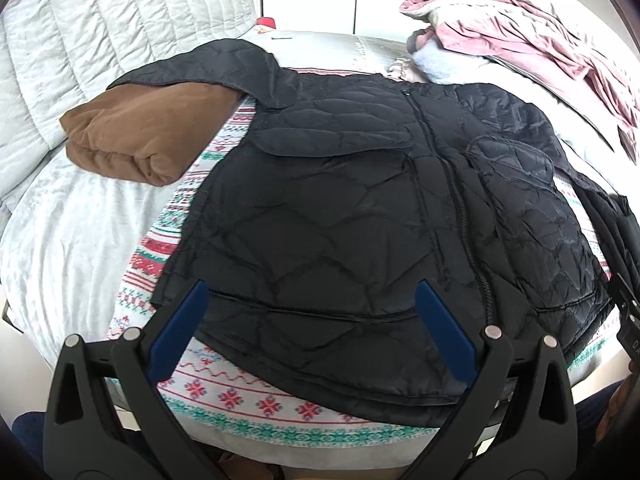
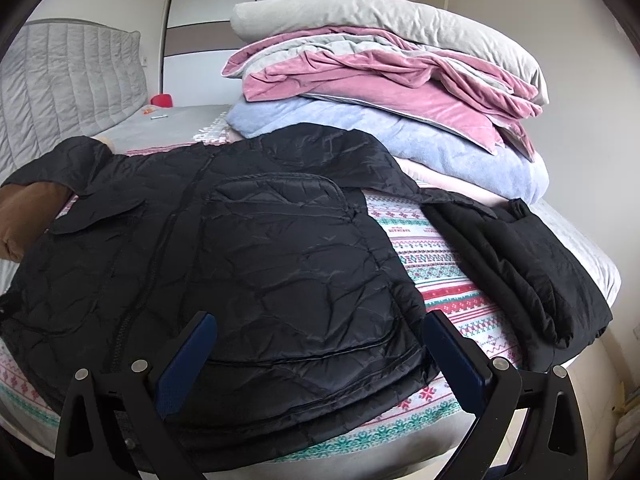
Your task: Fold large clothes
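Lying collar-far, hem-near, the black quilted jacket (image 1: pixel 360 208) sits just ahead of both grippers, left (image 1: pixel 312 320) and right (image 2: pixel 320 352) (jaws apart, empty).

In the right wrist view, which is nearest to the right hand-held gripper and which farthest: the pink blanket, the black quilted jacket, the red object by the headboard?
From the right hand-held gripper:
1. Black quilted jacket, directly under the open fingers.
2. Pink blanket, ahead and to the right, in the stacked bedding.
3. Red object, far back left, by the headboard.
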A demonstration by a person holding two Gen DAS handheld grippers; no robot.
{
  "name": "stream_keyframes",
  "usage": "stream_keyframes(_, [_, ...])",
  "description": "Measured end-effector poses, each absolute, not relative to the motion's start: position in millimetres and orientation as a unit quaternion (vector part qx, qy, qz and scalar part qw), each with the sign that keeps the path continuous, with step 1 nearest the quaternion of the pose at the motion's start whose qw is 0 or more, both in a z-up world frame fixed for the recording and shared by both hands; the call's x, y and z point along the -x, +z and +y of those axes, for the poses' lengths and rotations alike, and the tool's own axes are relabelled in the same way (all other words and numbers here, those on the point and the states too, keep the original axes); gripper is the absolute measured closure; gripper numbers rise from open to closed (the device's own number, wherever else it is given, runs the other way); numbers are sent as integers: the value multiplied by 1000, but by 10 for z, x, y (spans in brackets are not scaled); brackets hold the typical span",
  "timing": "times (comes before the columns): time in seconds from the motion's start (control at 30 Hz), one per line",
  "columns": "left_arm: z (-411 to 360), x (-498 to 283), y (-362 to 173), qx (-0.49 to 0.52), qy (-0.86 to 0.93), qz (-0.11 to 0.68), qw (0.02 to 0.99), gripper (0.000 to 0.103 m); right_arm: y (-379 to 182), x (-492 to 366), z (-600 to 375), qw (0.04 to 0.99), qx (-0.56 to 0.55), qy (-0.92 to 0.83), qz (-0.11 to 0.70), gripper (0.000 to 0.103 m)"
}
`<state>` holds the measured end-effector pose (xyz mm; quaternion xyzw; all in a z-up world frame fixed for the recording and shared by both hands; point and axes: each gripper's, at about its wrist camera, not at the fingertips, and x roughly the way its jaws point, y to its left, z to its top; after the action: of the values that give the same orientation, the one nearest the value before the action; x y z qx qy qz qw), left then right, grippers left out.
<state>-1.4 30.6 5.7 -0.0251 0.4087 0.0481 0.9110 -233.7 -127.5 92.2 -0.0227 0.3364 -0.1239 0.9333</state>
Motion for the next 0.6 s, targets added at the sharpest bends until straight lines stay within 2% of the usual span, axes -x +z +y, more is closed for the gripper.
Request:
stream_keyframes(0.1, [481, 19, 31, 41, 59, 418, 905, 0, 869, 2301, -1470, 930, 2, -116, 350, 0])
stream_keyframes(0.3, [914, 60, -41, 83, 73, 442, 890, 0, 723, 2322, -2383, 900, -179, -86, 388, 0])
stream_keyframes(0.5, [1271, 81, -249, 136, 75, 478, 864, 1, 508, 2369, -2954, 874, -258, -97, 401, 0])
stream_keyframes(0.57, [1348, 75, -320, 151, 76, 482, 860, 11, 417, 2330, -3027, 863, -288, -81, 408, 4])
stream_keyframes(0.6, [1362, 60, -355, 153, 82, 485, 857, 14, 371, 2291, -3041, 857, -296, -76, 415, 11])
